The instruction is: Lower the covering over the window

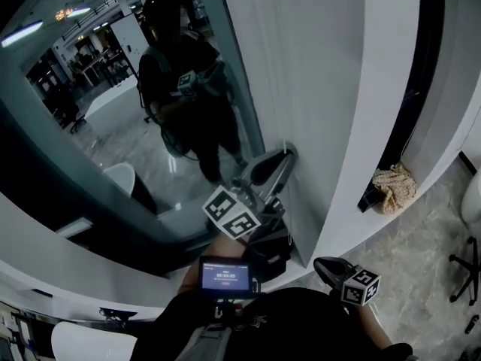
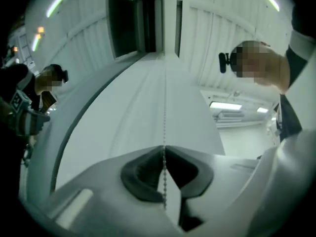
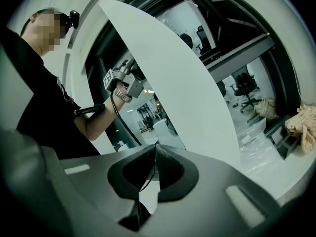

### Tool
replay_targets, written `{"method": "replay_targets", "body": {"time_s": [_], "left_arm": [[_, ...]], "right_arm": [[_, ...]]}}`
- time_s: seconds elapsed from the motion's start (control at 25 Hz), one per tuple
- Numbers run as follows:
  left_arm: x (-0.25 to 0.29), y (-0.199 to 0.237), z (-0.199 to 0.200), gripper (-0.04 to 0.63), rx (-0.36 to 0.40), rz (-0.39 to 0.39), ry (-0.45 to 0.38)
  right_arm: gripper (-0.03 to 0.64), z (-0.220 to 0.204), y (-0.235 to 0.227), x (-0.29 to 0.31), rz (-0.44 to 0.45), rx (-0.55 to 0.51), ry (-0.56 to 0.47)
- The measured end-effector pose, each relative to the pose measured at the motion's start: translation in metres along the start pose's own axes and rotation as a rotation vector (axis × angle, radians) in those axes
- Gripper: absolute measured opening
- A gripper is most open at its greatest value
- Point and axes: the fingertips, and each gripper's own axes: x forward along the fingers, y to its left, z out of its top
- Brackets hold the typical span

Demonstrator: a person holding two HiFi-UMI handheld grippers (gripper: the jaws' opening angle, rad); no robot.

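Left gripper [image 2: 164, 148] clamped on chain [image 2: 164, 110]; right gripper [image 3: 155, 149] closed. Grip looks set; next you likely pull the chain steadily.

A broad white pillar [image 1: 376, 89] blocks you at frame centre, dark window glass [image 1: 90, 149] at left. Lower right, grey floor [image 1: 421, 262] lies open between a crumpled beige cloth [image 1: 394, 188] and black chair base [image 1: 466, 265].

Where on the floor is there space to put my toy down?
The grey marbled floor is bare between the crumpled beige cloth and the black chair base. It is crowded beside the white pillar, where the left gripper and right gripper pinch the thin bead chain.
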Motion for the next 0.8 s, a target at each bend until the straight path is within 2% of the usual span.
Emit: {"method": "replay_targets", "body": {"time_s": [0.12,0.2,0.32,0.4,0.48,0.56,0.64,0.72,0.8], "left_arm": [[-0.014,0.001,-0.012,0.012,-0.03,0.048,0.061],[-0.02,-0.004,-0.008,0.012,0.02,0.067,0.088],[-0.028,-0.006,-0.01,0.012,0.134,0.108,0.144],[-0.041,-0.002,-0.037,0.012,0.195,0.146,0.22],[-0.063,-0.003,-0.086,0.012,0.21,0.182,0.357],[-0.095,-0.009,-0.145,0.012,0.154,0.224,0.496],[-0.128,-0.022,-0.197,0.012,0.067,0.272,0.595],[-0.157,-0.04,-0.237,0.012,-0.027,0.313,0.655],[-0.178,-0.06,-0.262,0.013,-0.094,0.336,0.676]], "right_arm": [[0.008,0.0,-0.002,-0.004,0.02,-0.012,0.011],[0.008,0.003,-0.004,-0.003,0.047,-0.046,0.019],[0.008,0.011,-0.001,0.002,0.1,-0.085,0.027],[0.008,0.021,0.006,0.006,0.142,-0.114,0.02],[0.008,0.035,0.017,0.008,0.184,-0.142,0.004],[0.008,0.048,0.03,0.008,0.214,-0.18,-0.012],[0.008,0.066,0.045,0.003,0.224,-0.243,-0.051],[0.008,0.1,0.064,-0.006,0.231,-0.308,-0.15],[0.008,0.143,0.091,-0.016,0.254,-0.375,-0.259]]}}
